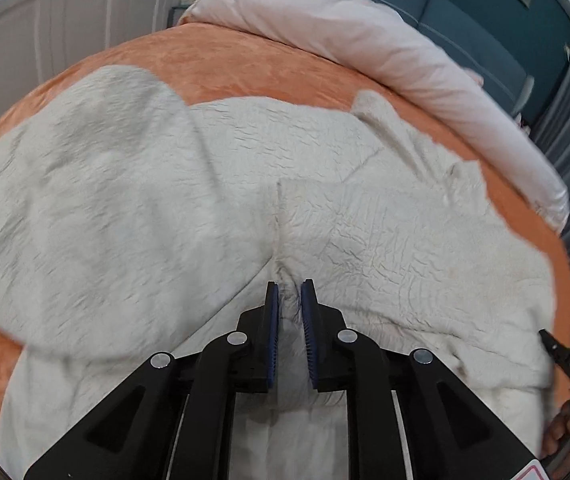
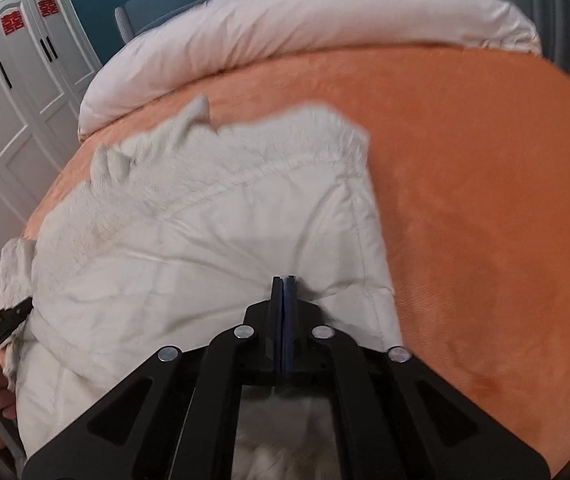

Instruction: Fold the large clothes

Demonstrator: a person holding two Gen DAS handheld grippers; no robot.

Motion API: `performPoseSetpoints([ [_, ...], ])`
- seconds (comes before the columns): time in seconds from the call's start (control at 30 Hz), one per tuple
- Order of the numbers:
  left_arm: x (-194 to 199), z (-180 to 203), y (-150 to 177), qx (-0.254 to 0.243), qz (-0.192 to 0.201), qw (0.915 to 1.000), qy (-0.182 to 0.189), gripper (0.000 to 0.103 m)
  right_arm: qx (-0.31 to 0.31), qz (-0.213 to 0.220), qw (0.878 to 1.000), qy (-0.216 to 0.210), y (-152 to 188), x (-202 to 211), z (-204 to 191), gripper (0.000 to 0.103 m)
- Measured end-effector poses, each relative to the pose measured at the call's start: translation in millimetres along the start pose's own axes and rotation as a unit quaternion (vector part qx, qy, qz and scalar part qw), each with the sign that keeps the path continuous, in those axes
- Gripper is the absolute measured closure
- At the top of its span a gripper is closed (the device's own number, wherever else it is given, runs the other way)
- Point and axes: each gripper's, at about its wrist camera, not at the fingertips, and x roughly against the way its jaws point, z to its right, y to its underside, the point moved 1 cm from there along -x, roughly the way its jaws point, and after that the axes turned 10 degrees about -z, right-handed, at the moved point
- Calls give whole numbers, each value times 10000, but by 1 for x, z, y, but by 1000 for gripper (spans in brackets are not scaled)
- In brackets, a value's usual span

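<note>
Pinched tight in the right claw (image 2: pixel 283 280) is the near edge of a bulky cream fleece-lined coat (image 2: pixel 213 232) spread ahead on the orange velvety bed cover (image 2: pixel 485 200), while the left claw (image 1: pixel 290 286), slightly parted, straddles a fabric ridge, so both should probably lift evenly.

Orange bed (image 2: pixel 485 200), white garment (image 2: pixel 205 240), duvet (image 2: pixel 285 36)

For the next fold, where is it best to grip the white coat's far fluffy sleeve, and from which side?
Probably at the cuff end of the far sleeve, approached from the pink duvet side: it lies loose on the orange bedspread, unlike the coat body. The left gripper looks open; the right gripper is pinching fabric.
</note>
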Motion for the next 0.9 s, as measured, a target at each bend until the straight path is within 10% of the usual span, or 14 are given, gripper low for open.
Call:
performPoseSetpoints([
  [0.1, 43, -36, 12, 393, 227, 9989, 107, 78, 245, 263, 9989, -310, 25, 39, -29, 101],
  [0.17, 70, -72, 22, 777, 404, 9962, 31, 47, 495, 257, 9977, -389, 47, 49, -49, 100],
  [0.57, 150, -343, 32, 3648, 1148, 9220, -603, 46, 1299, -245, 9900, -496, 155, 57, -123, 83],
  [0.7, 132, -357, 20, 3723, 1072, 9205, -501, 62, 1191, -293, 9908, -576, 164, 54, -111, 83],
  [0.77, 133, -346, 9, 3429, 1043, 9320, -542, 99, 1195, -278, 9908, -572, 167, 51, -111, 83],
  [0.9, 176, -277, -25, 2405, 1504, 9579, -445, 100, 1208, -248, 9908, -557, 171, 49, -112, 83],
])
